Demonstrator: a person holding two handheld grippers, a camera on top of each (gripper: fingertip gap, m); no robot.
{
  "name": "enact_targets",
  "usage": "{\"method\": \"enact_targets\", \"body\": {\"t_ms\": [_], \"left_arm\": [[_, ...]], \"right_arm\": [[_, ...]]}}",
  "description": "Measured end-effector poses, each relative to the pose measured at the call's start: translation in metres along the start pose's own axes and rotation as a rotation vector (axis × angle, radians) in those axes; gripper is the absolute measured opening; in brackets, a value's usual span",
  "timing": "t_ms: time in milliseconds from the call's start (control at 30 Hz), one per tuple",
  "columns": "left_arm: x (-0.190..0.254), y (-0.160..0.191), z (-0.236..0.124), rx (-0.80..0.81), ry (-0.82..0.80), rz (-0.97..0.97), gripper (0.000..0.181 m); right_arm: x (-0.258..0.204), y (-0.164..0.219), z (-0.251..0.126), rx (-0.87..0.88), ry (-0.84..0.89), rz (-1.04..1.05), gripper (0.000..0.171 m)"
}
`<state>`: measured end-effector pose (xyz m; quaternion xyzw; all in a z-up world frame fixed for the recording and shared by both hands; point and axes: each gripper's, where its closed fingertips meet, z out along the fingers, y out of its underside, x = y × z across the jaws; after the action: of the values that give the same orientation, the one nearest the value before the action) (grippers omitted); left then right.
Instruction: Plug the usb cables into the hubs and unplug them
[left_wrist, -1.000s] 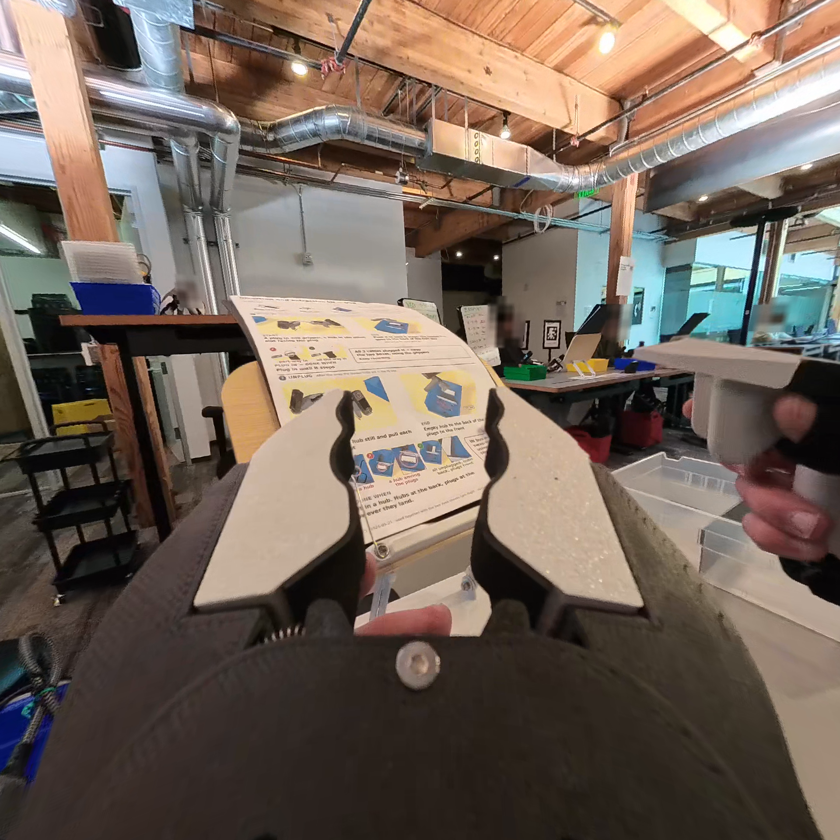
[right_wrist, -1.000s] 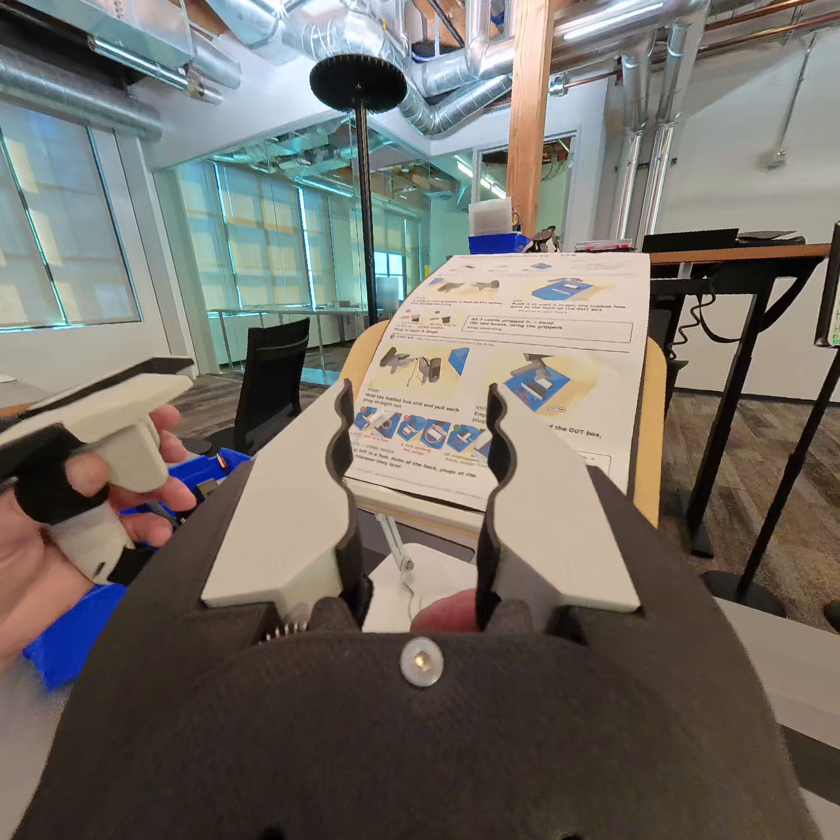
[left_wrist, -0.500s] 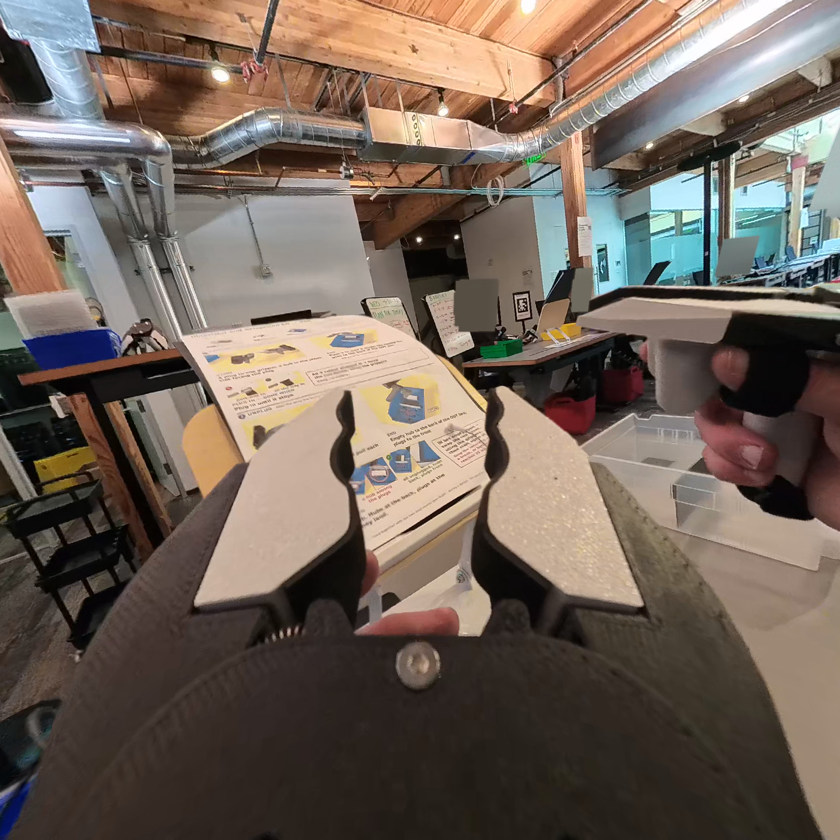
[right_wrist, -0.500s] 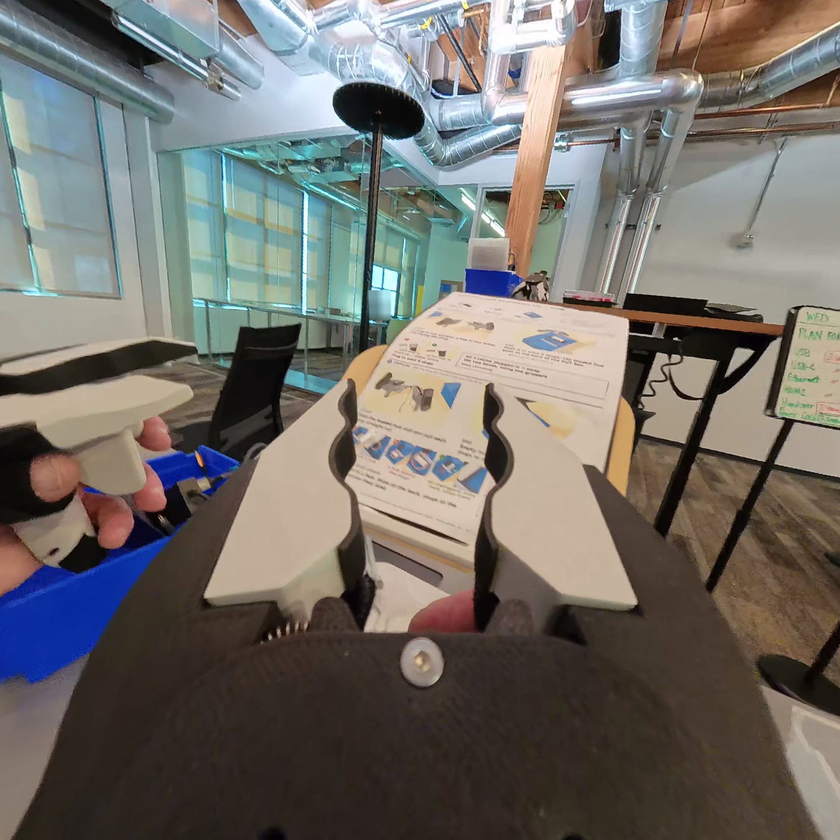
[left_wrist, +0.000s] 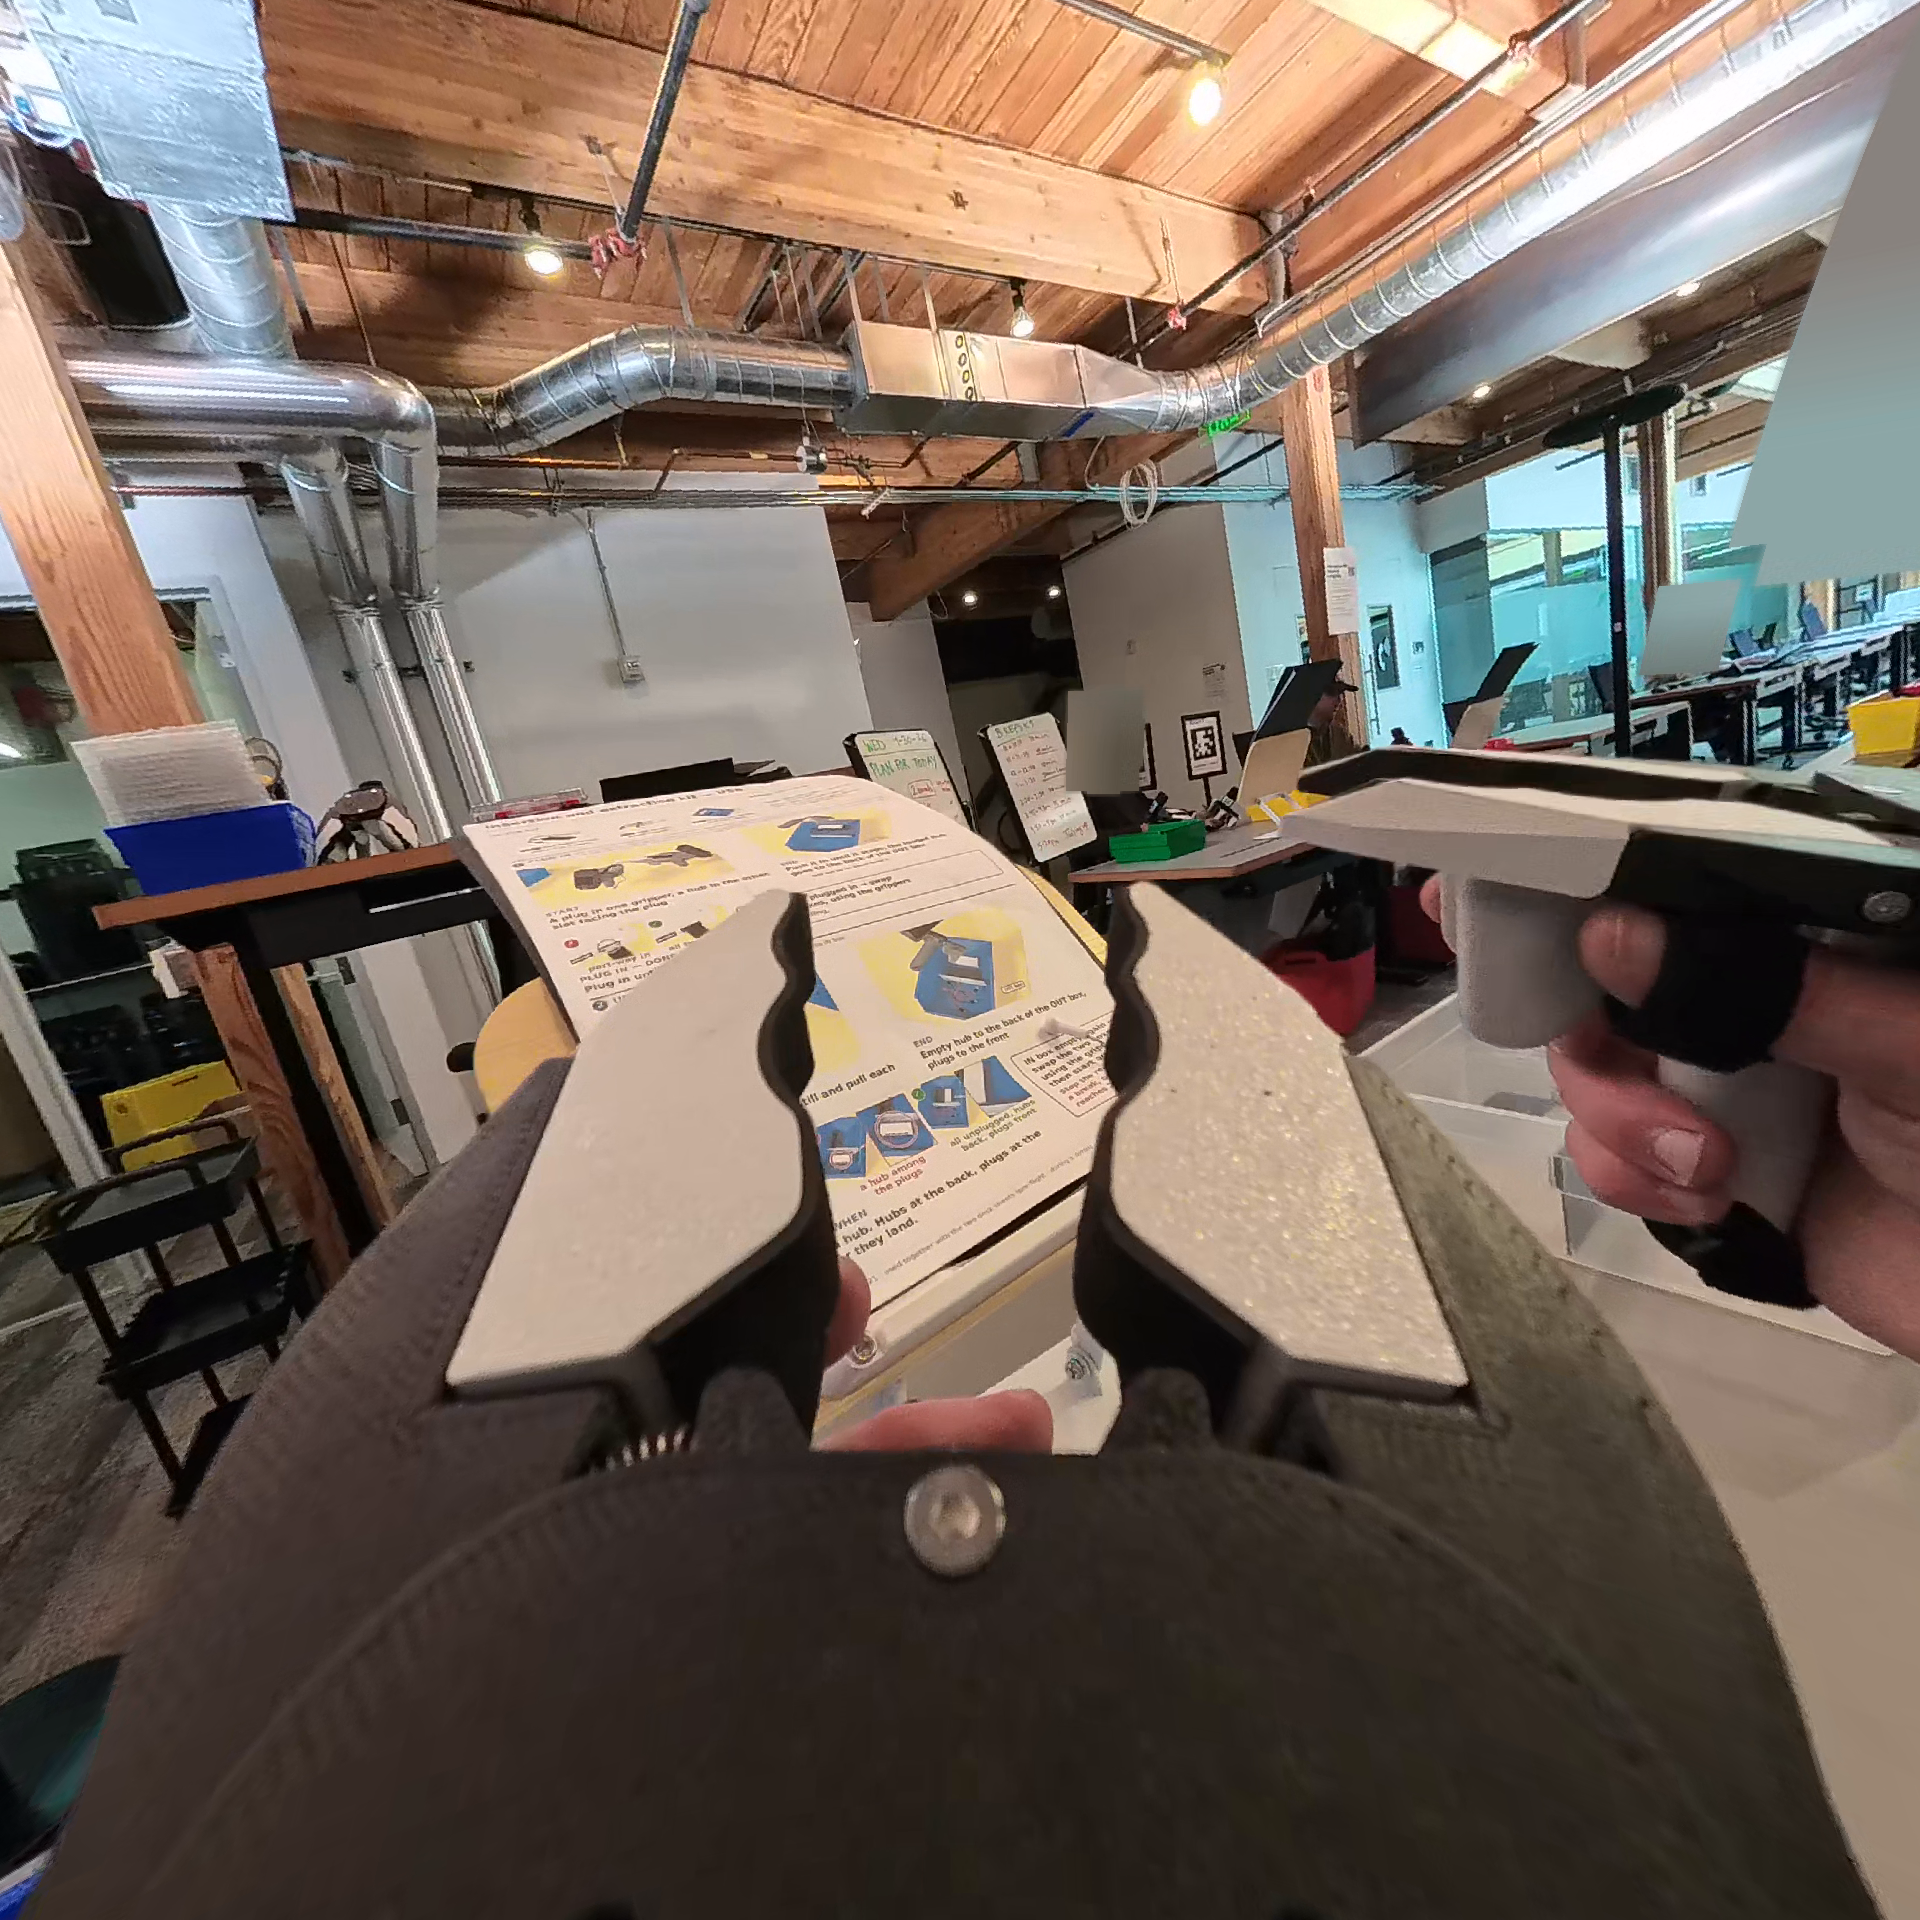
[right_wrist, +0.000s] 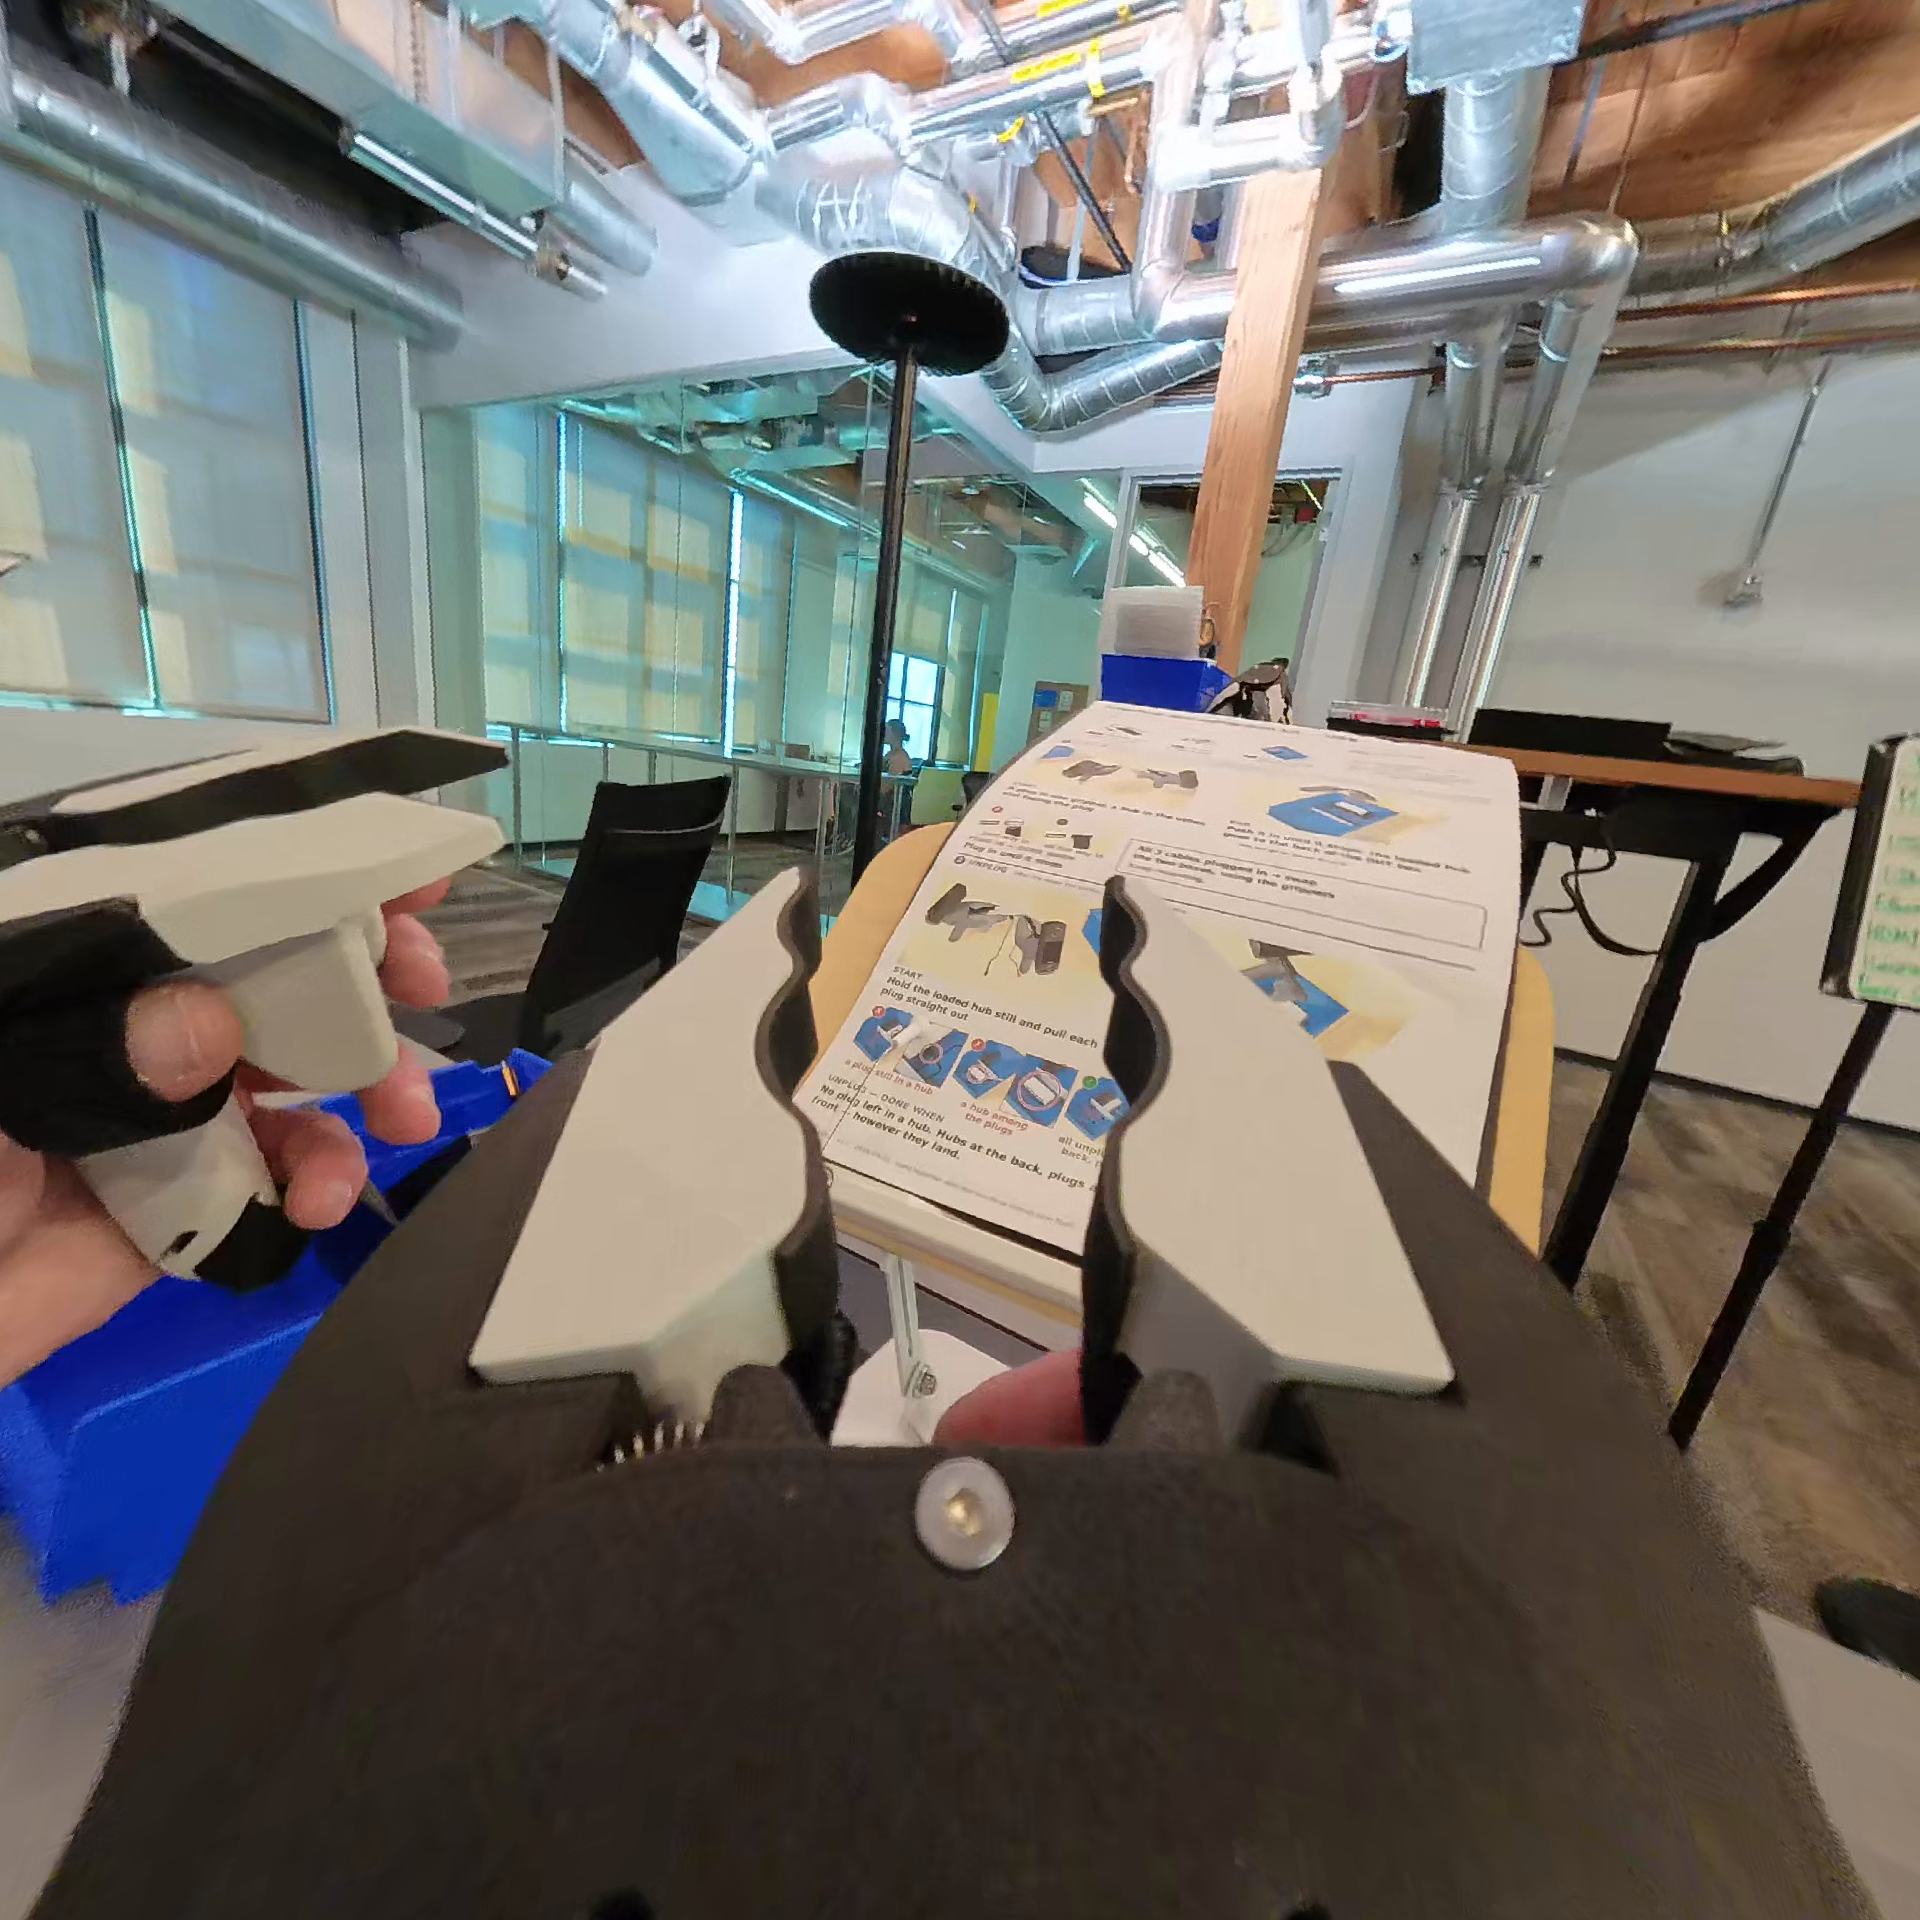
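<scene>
My left tongs (left_wrist: 956, 997) and right tongs (right_wrist: 951, 982) both gape, gripping nothing, raised level toward the sheet (left_wrist: 831, 956); I have swung them rightward, so the blue bin (right_wrist: 156, 1392) shows lower; no cables or hubs visible; nothing begun.

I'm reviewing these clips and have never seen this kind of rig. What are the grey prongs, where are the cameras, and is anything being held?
No robot here: a person holds a handheld tool in each hand, each with a camera looking along its two grey fingers. In the left wrist view, the left tool stands open and empty, with the right tool and a clear bin off to its right. In the right wrist view, the right tool is also open and empty, with a blue bin at its left. Both face a propped instruction sheet. No cables or hubs are clearly visible.
</scene>
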<state>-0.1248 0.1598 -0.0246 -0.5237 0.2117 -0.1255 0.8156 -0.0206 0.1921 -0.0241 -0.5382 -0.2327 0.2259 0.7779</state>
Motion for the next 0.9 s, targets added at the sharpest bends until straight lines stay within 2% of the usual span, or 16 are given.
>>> {"method": "enact_targets", "body": {"t_ms": [167,267,400,567,700,900], "left_arm": [[0.007,-0.007,0.005,0.021,0.006,-0.006,0.054],[0.017,-0.012,0.012,0.040,0.030,-0.034,0.054],[0.037,-0.023,0.029,0.075,0.064,-0.089,0.055],[0.057,-0.019,0.036,0.058,0.098,-0.032,0.055],[0.044,-0.031,0.028,0.081,0.061,-0.012,0.053],[0.006,-0.010,0.017,-0.025,-0.030,0.150,0.051]], "right_arm": [[-0.009,-0.001,0.003,-0.001,-0.027,-0.112,0.053],[-0.009,-0.003,0.002,0.007,-0.068,-0.084,0.053],[0.008,-0.003,-0.003,-0.008,-0.046,-0.164,0.054],[0.008,0.008,0.001,-0.029,-0.061,-0.164,0.053],[-0.015,0.032,0.011,-0.080,-0.126,-0.192,0.054],[-0.025,0.042,0.013,-0.092,-0.177,-0.149,0.053]]}}
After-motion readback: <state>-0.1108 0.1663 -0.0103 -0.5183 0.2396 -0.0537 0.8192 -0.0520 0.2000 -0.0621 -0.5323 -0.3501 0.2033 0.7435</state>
